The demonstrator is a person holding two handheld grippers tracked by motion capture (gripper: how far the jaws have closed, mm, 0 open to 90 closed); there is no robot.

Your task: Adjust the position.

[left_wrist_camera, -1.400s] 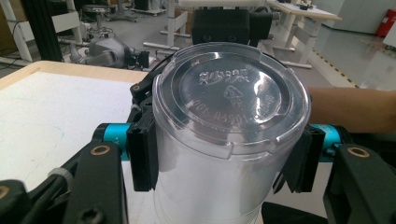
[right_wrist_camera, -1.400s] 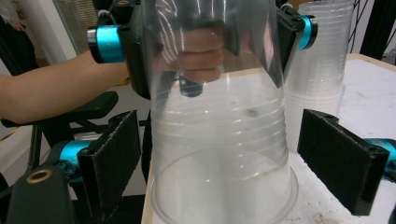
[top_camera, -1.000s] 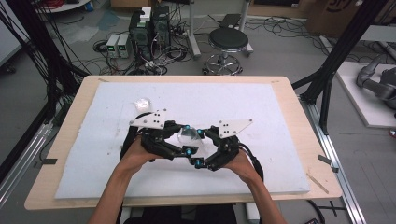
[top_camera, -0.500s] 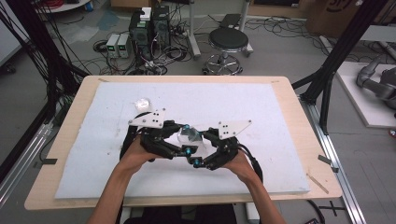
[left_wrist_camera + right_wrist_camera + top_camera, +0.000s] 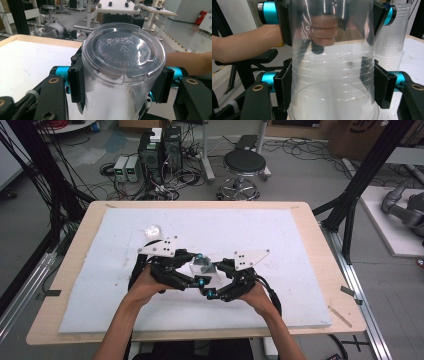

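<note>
Both grippers clamped on one clear plastic cup (image 5: 122, 72)

Left gripper (image 5: 120, 85) and right gripper (image 5: 332, 87), whose jaws just closed, both squeeze its walls; thin, light, crushable, so grip gently.

Both hand-held grippers (image 5: 202, 275) clamped, facing.

So the left gripper (image 5: 117, 82) has its black pads (image 5: 76, 82) clamped on both sides of a clear plastic cup (image 5: 117, 100), just under the rim. A see-through lid (image 5: 123, 51) with embossed lettering caps the cup, tilted toward the camera. Past the right-hand jaw there's a bare forearm (image 5: 187, 63).
</note>
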